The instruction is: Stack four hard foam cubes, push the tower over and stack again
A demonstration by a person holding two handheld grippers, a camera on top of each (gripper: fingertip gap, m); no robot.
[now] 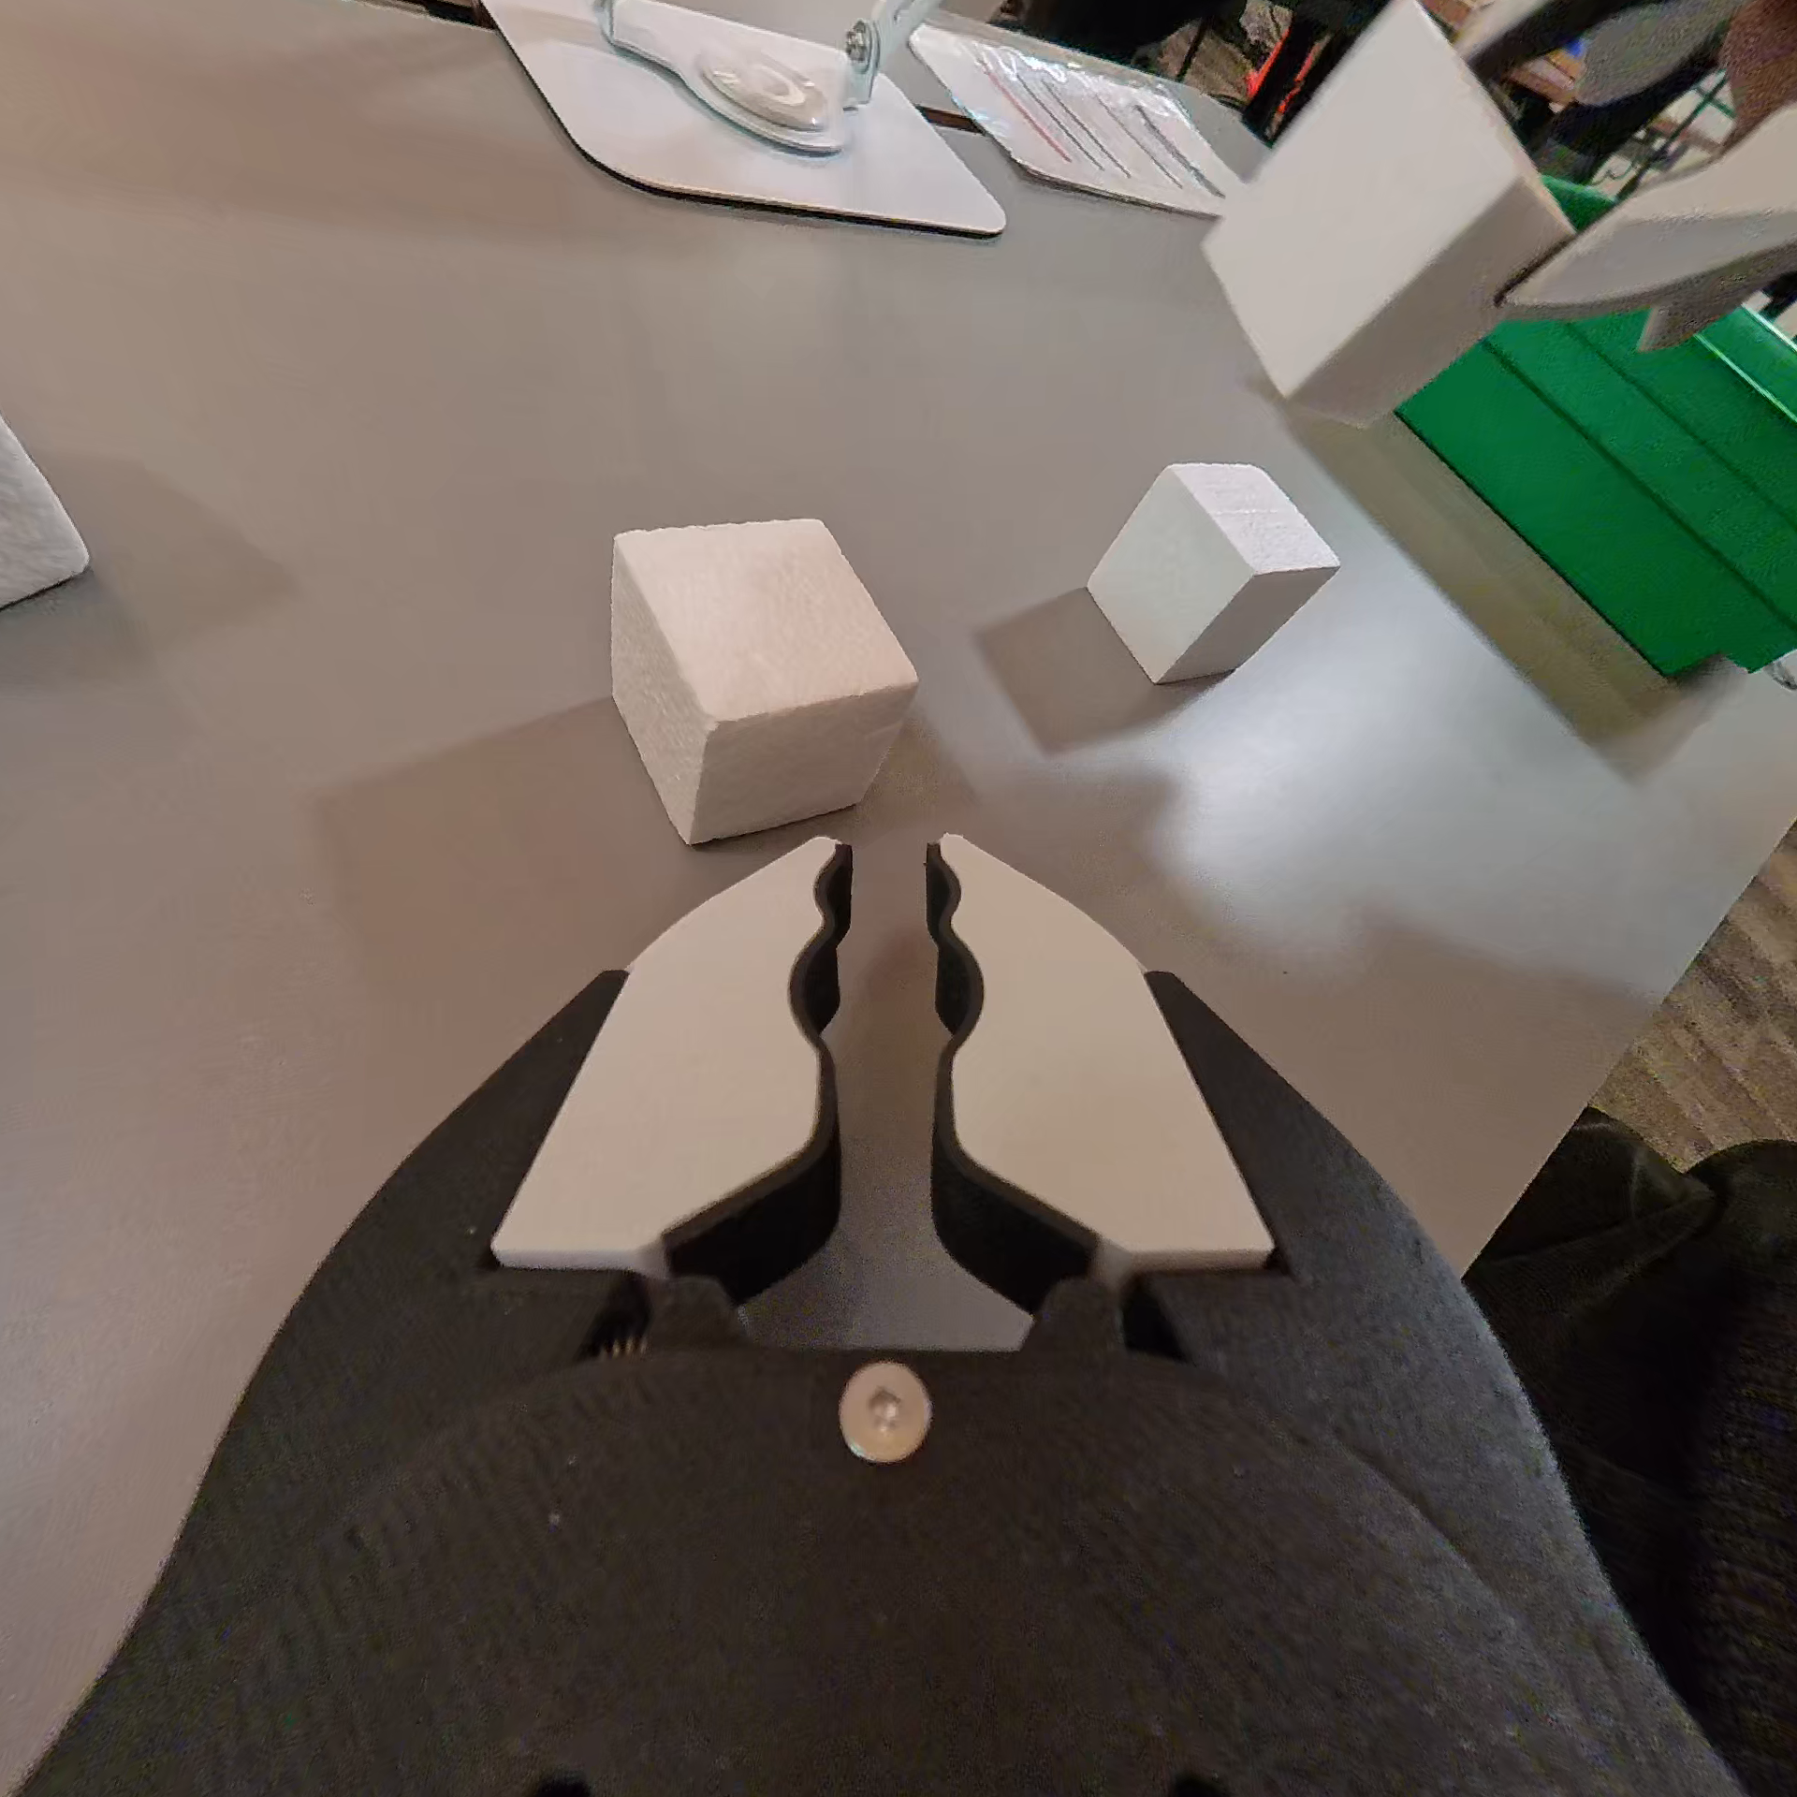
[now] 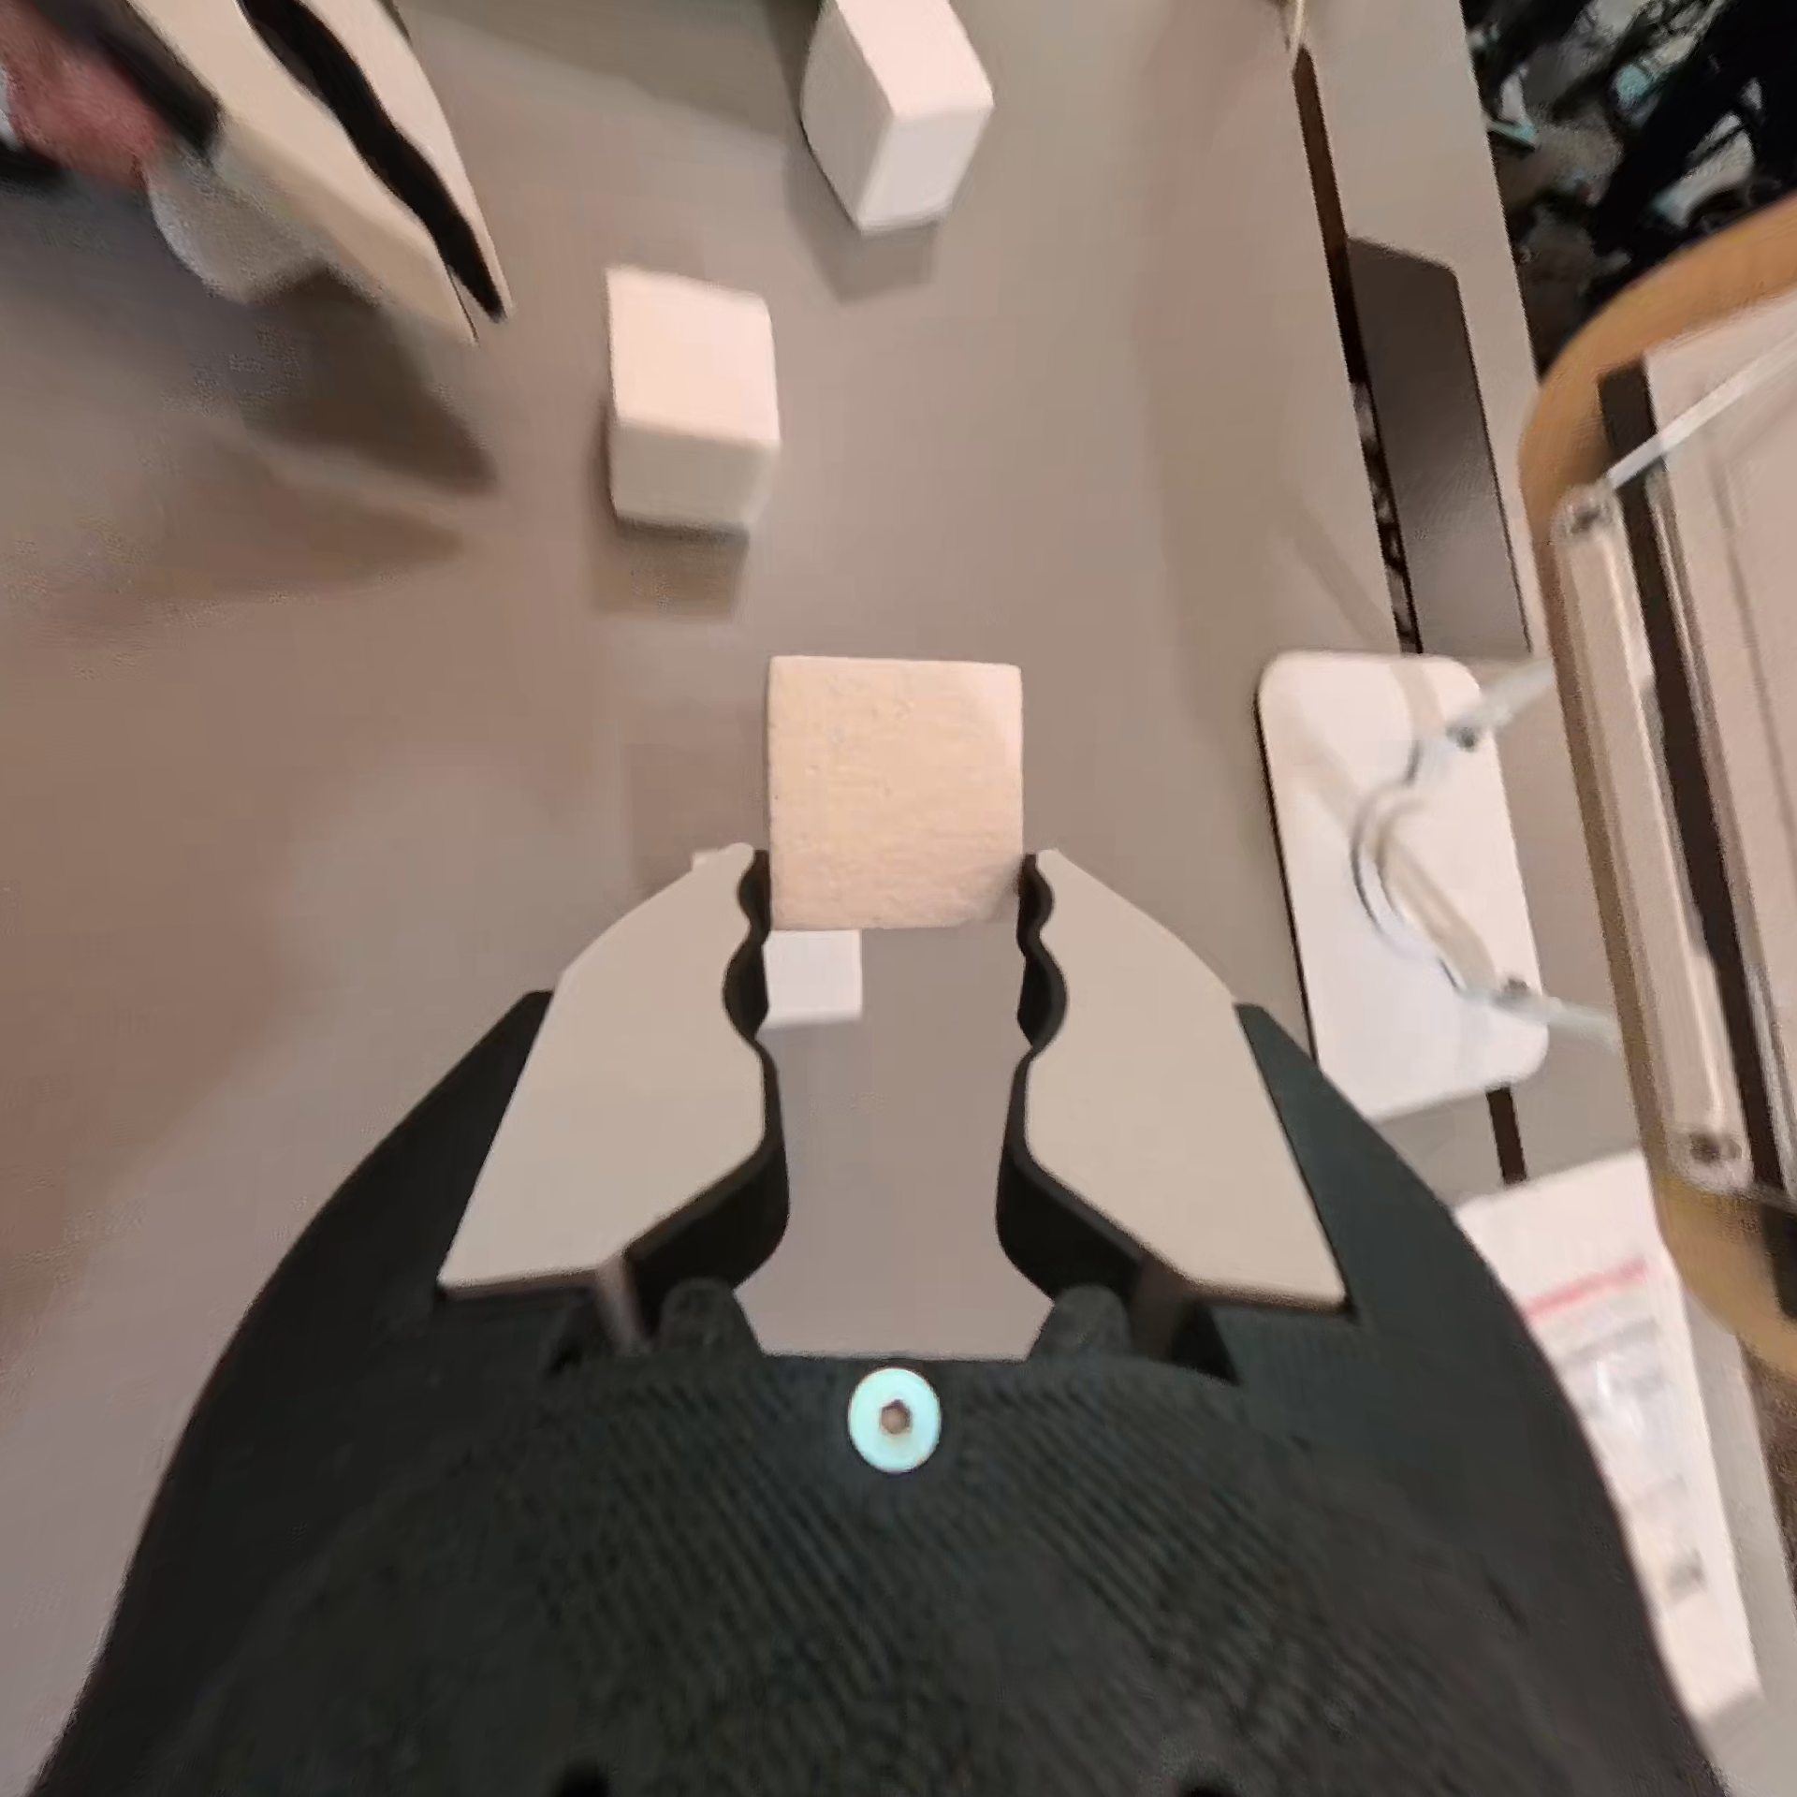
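Note:
My left gripper (image 1: 887,861) hovers low over the grey table (image 1: 292,389), empty, with a narrow gap between its jaws. A white foam cube (image 1: 758,671) stands just ahead of its tips. A second cube (image 1: 1211,569) sits to the right, and a third (image 1: 29,525) is cut off at the left edge. My right gripper (image 2: 890,875) is shut on another white foam cube (image 2: 895,788) and holds it in the air over the table. This held cube (image 1: 1361,224) and the right gripper's fingers (image 1: 1653,263) show at the upper right of the left wrist view. The left gripper (image 2: 467,292) shows at the upper left of the right wrist view.
A white stand base with a clear holder (image 1: 778,126) (image 2: 1400,875) and a plastic-covered sheet (image 1: 1089,126) lie at the table's far side. A green box (image 1: 1604,486) stands beyond the right table edge, over carpet. A round wooden piece (image 2: 1653,389) is near the stand. Some 20 cm of space lies between my two pairs of fingers.

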